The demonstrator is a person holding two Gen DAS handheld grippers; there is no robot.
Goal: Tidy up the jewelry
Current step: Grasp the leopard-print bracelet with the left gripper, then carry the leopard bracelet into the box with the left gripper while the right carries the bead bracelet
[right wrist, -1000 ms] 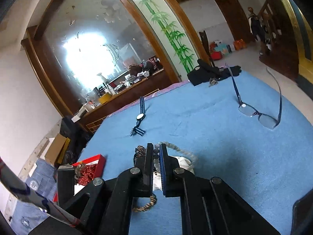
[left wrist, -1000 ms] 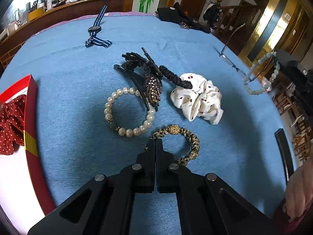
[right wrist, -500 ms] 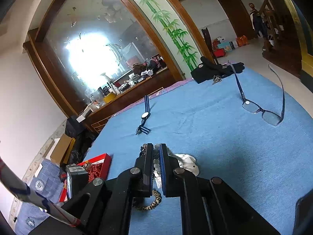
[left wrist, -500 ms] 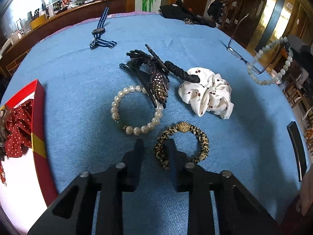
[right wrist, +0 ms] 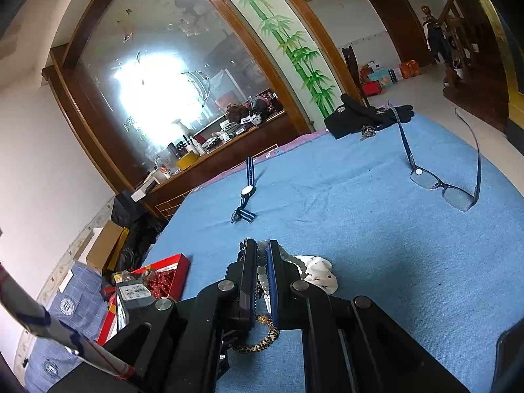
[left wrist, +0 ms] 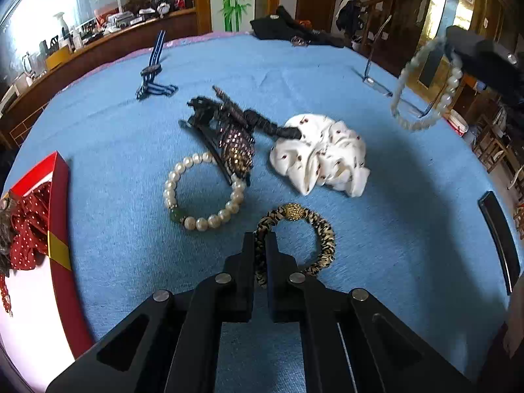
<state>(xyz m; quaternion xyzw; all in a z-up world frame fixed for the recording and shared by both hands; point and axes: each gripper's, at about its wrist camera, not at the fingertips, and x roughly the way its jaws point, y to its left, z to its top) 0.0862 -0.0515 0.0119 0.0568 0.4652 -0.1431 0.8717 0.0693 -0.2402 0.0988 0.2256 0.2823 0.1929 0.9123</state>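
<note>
Both grippers pinch bracelets over the blue worktop [left wrist: 98,137].

The left gripper [left wrist: 261,249] has its fingers closed on the near-left side of the leopard bracelet [left wrist: 324,229], which lies on the worktop just in front of the pearl bracelet [left wrist: 203,193] and the white scrunchie [left wrist: 322,155]. The right gripper [right wrist: 261,262] holds the pale bead bracelet [left wrist: 425,88] between its fingers, raised above the worktop's right side. A dark hair clip [left wrist: 229,134] overlaps the pearl bracelet. The red box [left wrist: 57,229] sits at the left edge.
</note>
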